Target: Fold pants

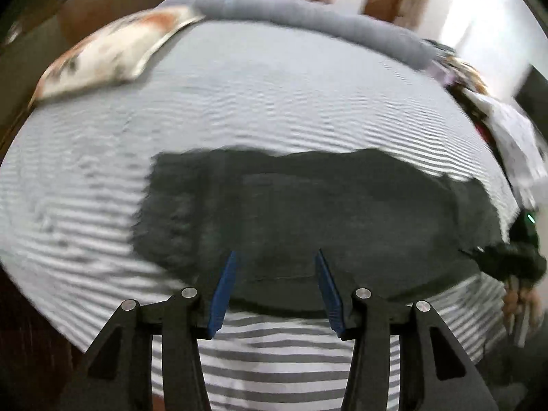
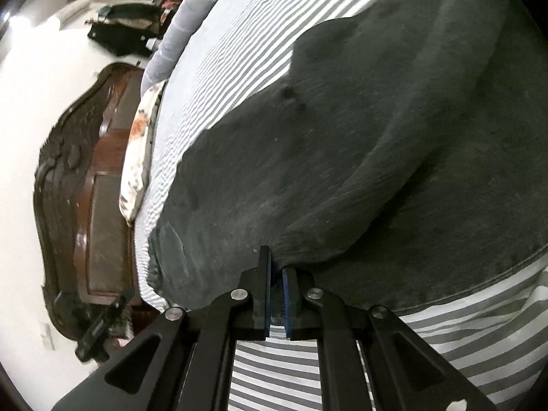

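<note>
Left claw (image 1: 275, 287) angled down over the near edge of the pants (image 1: 308, 212), jaws parted about halfway, nothing between the blue pads (image 1: 224, 294), clear of the cloth. Right claw (image 2: 276, 275) also pitched down, view rolled sideways, jaws nearly together and pinching a raised fold of the pants (image 2: 359, 157) at the near hem; cloth tents up from the tips. In the left view the right claw (image 1: 507, 260) shows at the far right edge with a hand (image 1: 522, 303) just below it. Pants dark grey, spread flat across the striped bed (image 1: 239, 102), already doubled into a wide block. Floral pillow (image 1: 113, 51) at the far left corner, grey rolled blanket (image 1: 308, 17) along the far edge, a heap of clothes (image 1: 479, 96) at the right. Carved wooden headboard (image 2: 85, 188) beside the pillow (image 2: 137, 147). Nothing blocks either claw. Both views motion-blurred.
</note>
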`<state>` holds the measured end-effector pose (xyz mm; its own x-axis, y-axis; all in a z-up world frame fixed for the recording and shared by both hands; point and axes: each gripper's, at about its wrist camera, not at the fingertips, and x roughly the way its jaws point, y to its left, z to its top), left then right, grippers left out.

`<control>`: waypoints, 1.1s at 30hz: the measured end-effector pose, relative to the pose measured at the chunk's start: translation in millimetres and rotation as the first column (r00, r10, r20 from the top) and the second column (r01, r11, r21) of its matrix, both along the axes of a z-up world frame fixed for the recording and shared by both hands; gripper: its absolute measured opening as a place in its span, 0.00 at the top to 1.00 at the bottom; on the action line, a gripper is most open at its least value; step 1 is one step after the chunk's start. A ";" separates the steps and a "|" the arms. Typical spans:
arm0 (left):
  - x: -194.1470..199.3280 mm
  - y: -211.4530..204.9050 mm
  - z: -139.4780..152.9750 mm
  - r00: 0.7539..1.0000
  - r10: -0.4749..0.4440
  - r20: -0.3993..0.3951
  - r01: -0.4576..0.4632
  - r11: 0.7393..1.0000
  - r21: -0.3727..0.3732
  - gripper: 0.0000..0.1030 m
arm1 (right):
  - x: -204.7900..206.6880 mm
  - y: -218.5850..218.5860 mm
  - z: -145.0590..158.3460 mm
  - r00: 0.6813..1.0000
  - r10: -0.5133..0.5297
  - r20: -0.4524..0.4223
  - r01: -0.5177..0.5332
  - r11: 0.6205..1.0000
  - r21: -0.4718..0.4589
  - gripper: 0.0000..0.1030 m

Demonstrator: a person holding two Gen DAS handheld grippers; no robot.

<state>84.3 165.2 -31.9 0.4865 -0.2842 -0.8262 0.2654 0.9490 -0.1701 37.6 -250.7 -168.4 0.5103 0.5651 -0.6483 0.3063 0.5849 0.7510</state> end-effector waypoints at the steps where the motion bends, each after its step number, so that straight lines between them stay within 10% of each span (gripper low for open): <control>1: -4.2 -12.8 3.0 0.999 -0.040 0.019 0.040 0.999 0.001 0.53 | 0.1 -2.4 -0.3 1.000 -0.008 0.002 0.008 1.000 0.008 0.92; 14: -34.4 -209.6 -45.1 0.904 -0.426 0.034 0.422 0.903 0.083 0.51 | 10.4 -1.3 10.8 1.000 0.022 -0.004 -0.022 0.999 0.038 0.92; 24: -34.7 -269.6 -65.0 0.871 -0.491 0.018 0.484 0.864 0.139 0.52 | 16.8 -3.2 12.7 1.000 0.031 0.003 -0.031 0.996 0.083 0.92; 28: -28.4 -287.6 -73.3 0.862 -0.506 -0.017 0.501 0.847 0.177 0.92 | 17.7 -3.7 13.0 1.000 0.026 0.015 -0.027 0.994 0.103 0.91; 33: -30.9 -287.8 -71.4 0.857 -0.516 0.004 0.506 0.842 0.187 0.97 | 16.7 -13.2 8.8 1.000 0.001 0.025 -0.004 0.993 0.122 0.83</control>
